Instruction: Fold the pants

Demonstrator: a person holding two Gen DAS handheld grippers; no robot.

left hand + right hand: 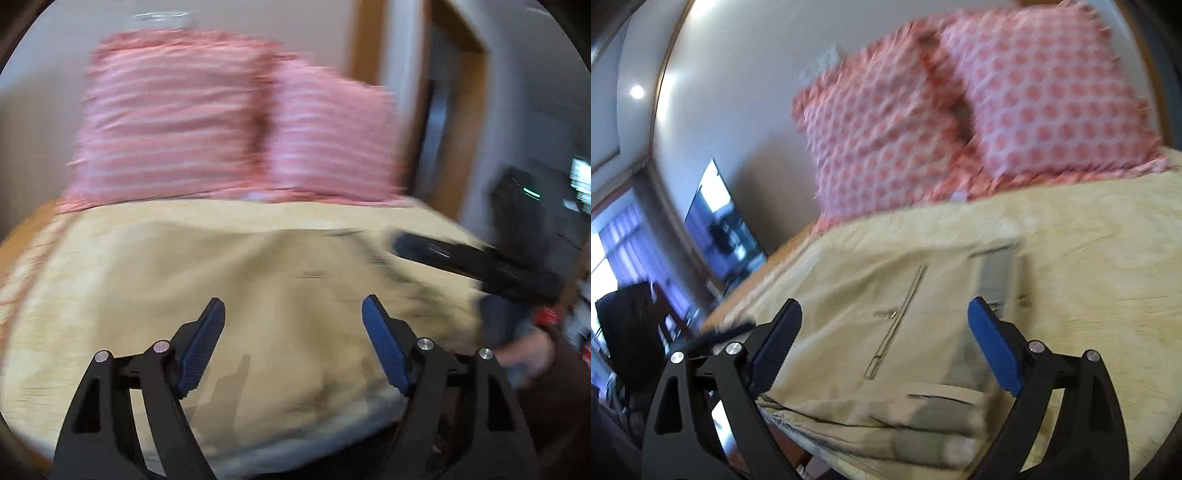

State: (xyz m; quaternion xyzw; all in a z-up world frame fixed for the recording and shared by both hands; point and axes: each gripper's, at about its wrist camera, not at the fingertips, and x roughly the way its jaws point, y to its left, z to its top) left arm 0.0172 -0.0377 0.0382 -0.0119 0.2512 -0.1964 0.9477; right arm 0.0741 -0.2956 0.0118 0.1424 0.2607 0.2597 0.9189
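Beige pants lie folded on a yellow bedspread, with a zipper seam and grey waistband showing; the folded layers stack near the bed's front edge. My right gripper is open and empty just above the pants. My left gripper is open and empty over the pale fabric, which is blurred in that view. The right gripper's black body shows at the right of the left wrist view.
Two pink patterned pillows stand against the wall at the head of the bed. A doorway is right of the bed. A TV screen and a dark chair stand at the left.
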